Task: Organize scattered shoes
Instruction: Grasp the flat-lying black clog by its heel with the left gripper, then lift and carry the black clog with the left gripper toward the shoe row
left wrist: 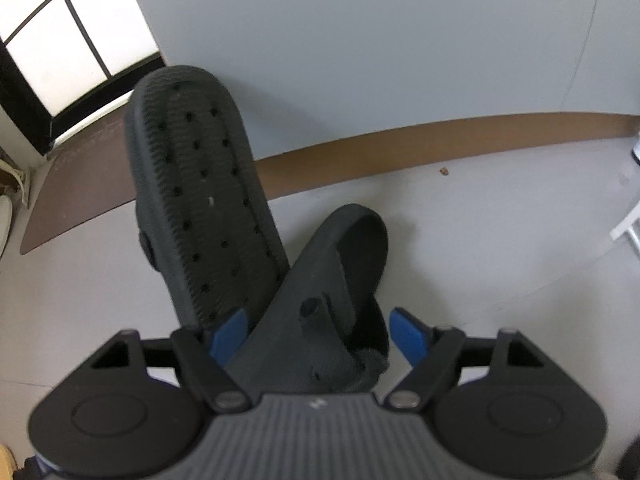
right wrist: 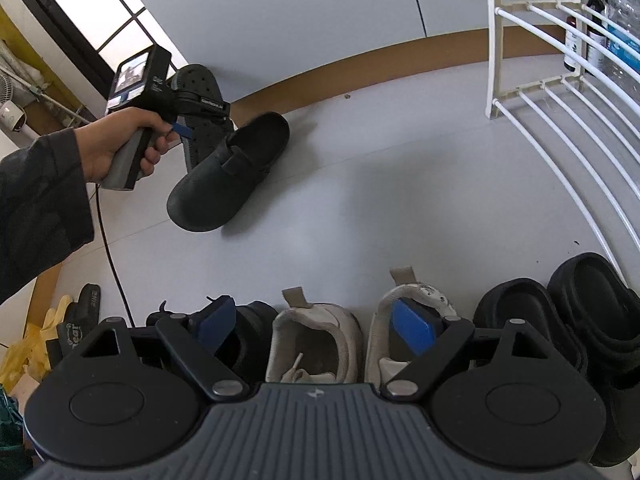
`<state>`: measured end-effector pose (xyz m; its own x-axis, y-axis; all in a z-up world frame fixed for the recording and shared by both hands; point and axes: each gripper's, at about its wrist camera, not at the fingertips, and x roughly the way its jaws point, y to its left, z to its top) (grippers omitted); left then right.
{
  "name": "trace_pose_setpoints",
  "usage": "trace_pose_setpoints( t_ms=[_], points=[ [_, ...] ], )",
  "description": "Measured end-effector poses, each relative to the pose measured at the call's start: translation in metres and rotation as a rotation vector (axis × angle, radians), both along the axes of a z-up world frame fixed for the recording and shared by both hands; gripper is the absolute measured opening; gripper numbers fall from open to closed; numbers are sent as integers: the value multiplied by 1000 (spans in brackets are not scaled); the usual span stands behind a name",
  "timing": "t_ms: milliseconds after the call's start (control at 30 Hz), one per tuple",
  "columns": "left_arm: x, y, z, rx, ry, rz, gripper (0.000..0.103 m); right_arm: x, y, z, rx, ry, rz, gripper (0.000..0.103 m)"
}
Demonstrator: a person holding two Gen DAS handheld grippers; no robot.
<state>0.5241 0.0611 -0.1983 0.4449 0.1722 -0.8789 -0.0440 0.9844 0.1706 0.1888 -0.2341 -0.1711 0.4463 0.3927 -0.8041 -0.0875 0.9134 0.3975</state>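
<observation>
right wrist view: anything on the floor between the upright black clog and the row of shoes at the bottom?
Nothing. In the right wrist view the floor between the black clog and the white sneakers is bare, with only the clog's shadow on it.

My right-wrist view: white lettering on the black side plate of my left gripper [right wrist: 202, 118] is too small to read. A black slipper [right wrist: 89, 300] at lower left carries pale characters, also illegible. Bottle labels [right wrist: 572, 46] by the rack are blurred. My left-wrist view: no text.
</observation>
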Motion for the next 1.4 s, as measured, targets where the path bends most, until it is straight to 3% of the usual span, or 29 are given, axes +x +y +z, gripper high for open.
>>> trace_pose_setpoints(
  t_ms=[167,333,433,733,1400],
  points=[
    [11,-6,-19,38,22,16,74,-2,-7,-10,3,26,-14,90],
    [13,-12,-34,95,62,13,40,-3,-8,-15,3,30,-12,90],
    [12,-16,-37,150,71,-6,32,-5,-8,-18,9,36,-8,90],
    [5,-13,-27,141,65,-26,17,-6,-12,-22,23,41,-22,90],
    [-45,-78,-8,57,112,-257,11,-7,-9,-23,79,35,-18,90]
  ],
)
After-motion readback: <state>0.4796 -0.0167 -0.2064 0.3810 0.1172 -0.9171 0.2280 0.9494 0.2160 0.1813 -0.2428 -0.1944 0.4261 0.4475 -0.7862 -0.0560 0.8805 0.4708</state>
